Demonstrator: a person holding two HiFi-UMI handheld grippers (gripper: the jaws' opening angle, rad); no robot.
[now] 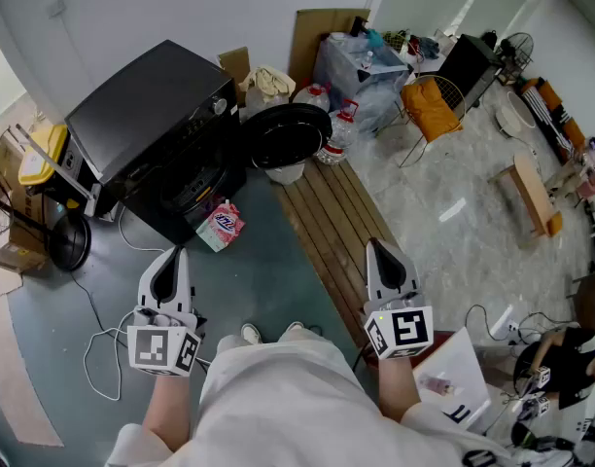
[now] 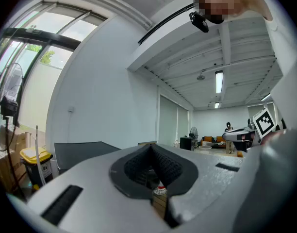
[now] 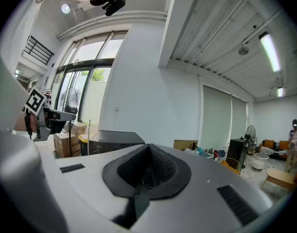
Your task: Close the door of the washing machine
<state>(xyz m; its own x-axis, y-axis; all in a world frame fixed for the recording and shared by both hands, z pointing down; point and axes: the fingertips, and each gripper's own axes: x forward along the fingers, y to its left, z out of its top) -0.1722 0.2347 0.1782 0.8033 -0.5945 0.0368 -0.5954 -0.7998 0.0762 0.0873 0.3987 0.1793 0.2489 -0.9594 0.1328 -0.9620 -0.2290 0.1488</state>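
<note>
The black washing machine [image 1: 147,115] stands at the upper left of the head view. Its round dark door [image 1: 290,134] hangs swung open to the right of the front opening [image 1: 195,188]. My left gripper [image 1: 171,253] is held low, short of the machine's front, jaws together and nothing in them. My right gripper [image 1: 376,247] hovers over the wooden slats, well right of the door, jaws also together and empty. The left gripper view looks over the closed left gripper [image 2: 153,181] at the machine's top [image 2: 83,152]. The right gripper view shows the right gripper [image 3: 144,181] closed and the machine [image 3: 114,141] ahead to the left.
A pink packet [image 1: 222,227] lies on the floor by the machine's front. A white basin [image 1: 285,173] sits under the open door. A slatted wooden platform [image 1: 332,217] runs to the right. Bags and bottles [image 1: 361,66], an orange chair [image 1: 429,105], a yellow bin [image 1: 40,154] and a white cable [image 1: 98,353] surround the spot.
</note>
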